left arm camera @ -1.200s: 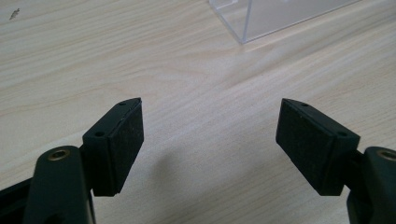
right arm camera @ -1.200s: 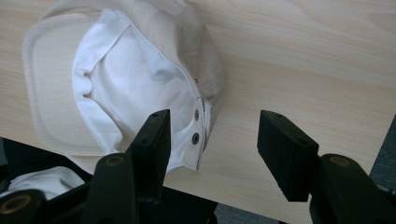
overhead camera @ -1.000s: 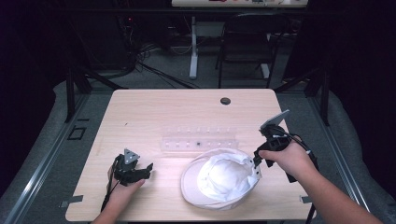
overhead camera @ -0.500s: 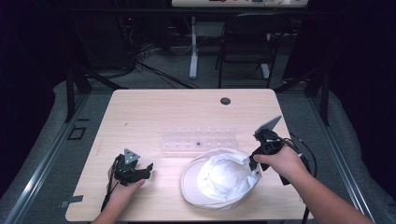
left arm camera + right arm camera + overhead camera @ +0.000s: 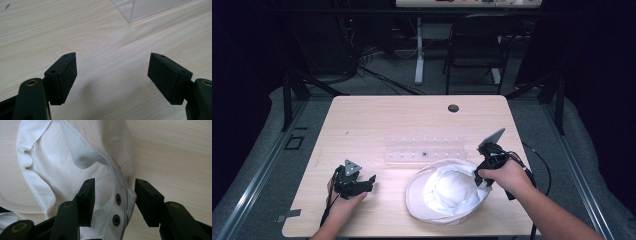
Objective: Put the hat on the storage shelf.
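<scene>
Now grasp step: right tongs (image 5: 112, 202) apart, straddling the snap-studded edge of the white hat (image 5: 447, 192) lying upturned on the bench (image 5: 377, 117). Left tongs (image 5: 112, 77) apart, empty, idle above bare wood. Likely next: close on the edge, then lift.

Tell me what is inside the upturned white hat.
The white hat lies crown down on the table, showing bunched white lining and two dark snaps near the right tool, whose jaws straddle its edge. The crown's bottom is hidden by folds.
</scene>
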